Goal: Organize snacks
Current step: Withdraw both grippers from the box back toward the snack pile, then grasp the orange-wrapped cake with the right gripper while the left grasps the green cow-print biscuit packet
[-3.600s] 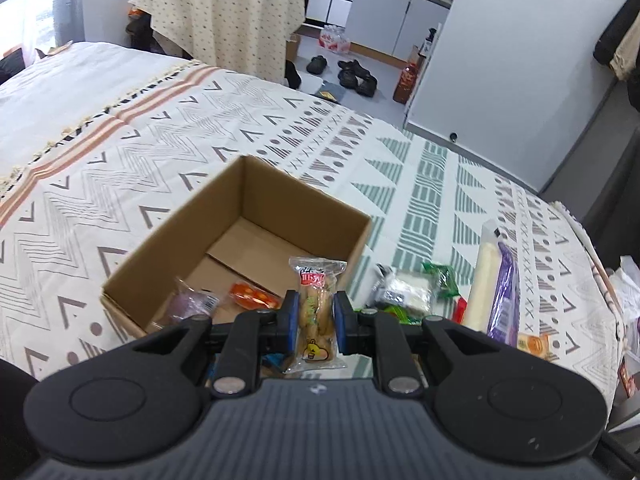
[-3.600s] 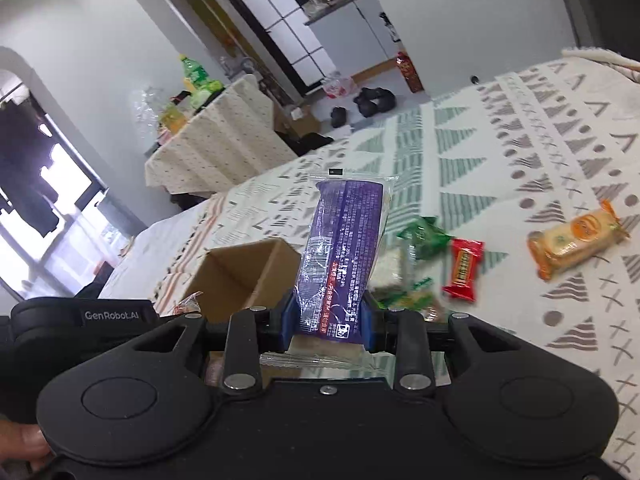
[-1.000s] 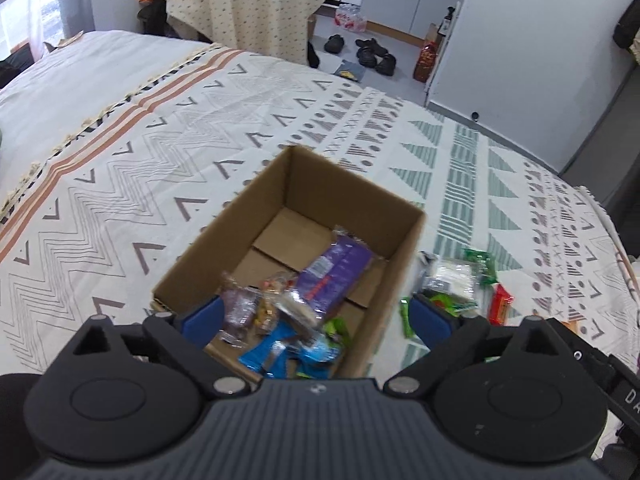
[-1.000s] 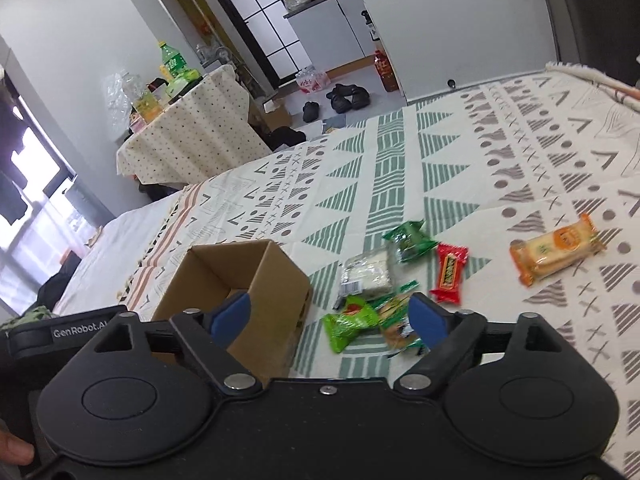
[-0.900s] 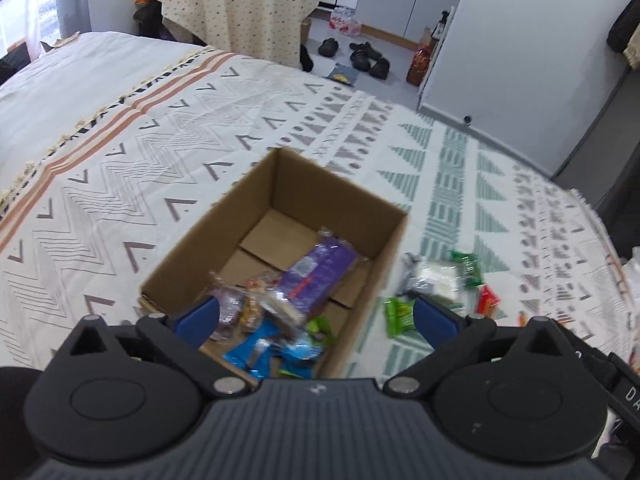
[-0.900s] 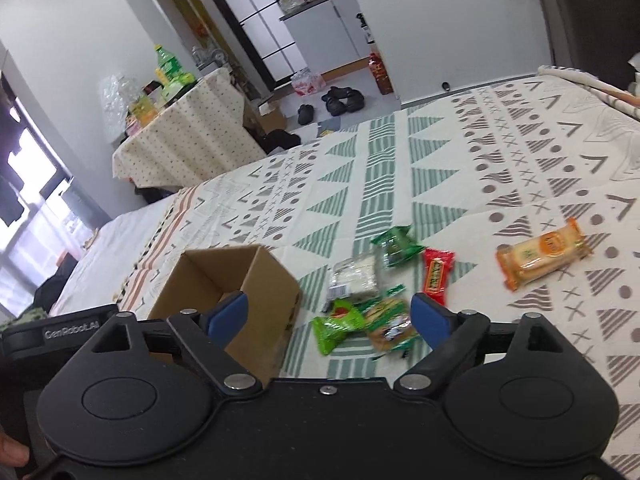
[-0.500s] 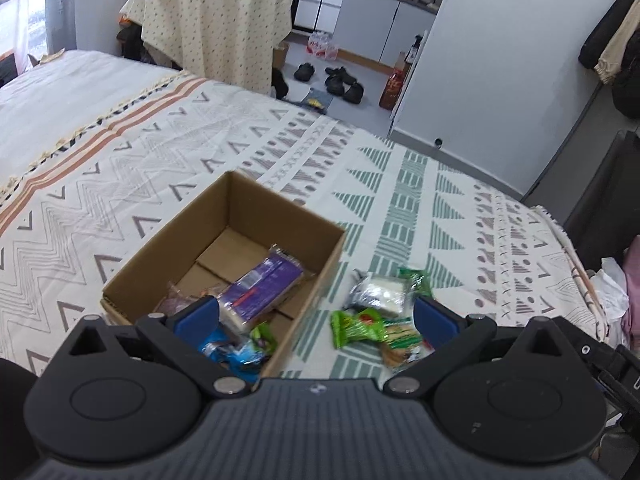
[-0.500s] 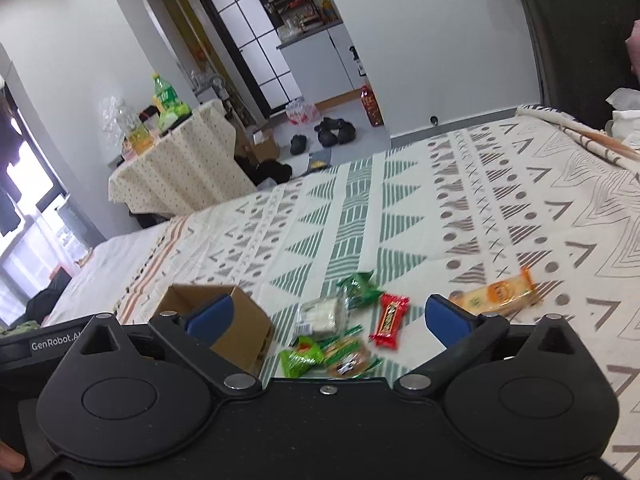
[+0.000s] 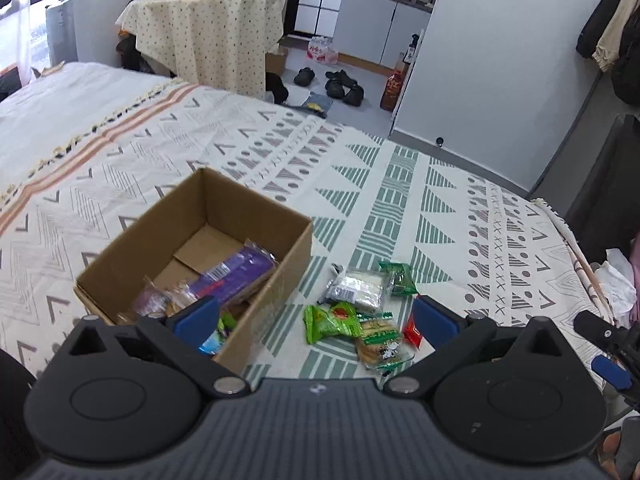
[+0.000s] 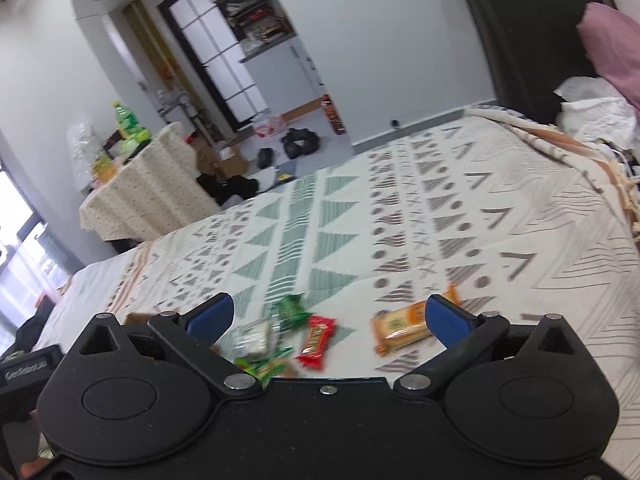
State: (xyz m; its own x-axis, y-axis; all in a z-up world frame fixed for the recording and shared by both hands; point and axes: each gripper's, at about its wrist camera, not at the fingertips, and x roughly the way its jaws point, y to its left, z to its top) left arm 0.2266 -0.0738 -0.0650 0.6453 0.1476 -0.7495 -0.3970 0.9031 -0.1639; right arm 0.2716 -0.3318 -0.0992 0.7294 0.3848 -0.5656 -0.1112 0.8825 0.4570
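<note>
Right now I see the cardboard box [image 9: 192,240] sitting on the patterned bed cover [image 9: 400,200], open at the top so snacks can drop in. It already has some inside, like the long purple pack [image 9: 236,276] lying flat on the bottom. I think the box sits just beside the loose pile so each trip is short.

More snacks wait on the cover near the box: a clear white pack [image 9: 356,286], a small green pack [image 9: 398,278], a bigger green bag [image 9: 330,322] and a biscuit pack [image 9: 378,346]. Further out lie a red bar [image 10: 317,342] and an orange cracker pack [image 10: 404,326], a little apart from the pile.

My left gripper [image 9: 316,318] has its blue tongs spread wide, with nothing pinched. My right gripper [image 10: 326,318] is spread as wide as it goes, too, and touches nothing. Both hang above the loose snacks, so I would guess one of them gets picked next.
</note>
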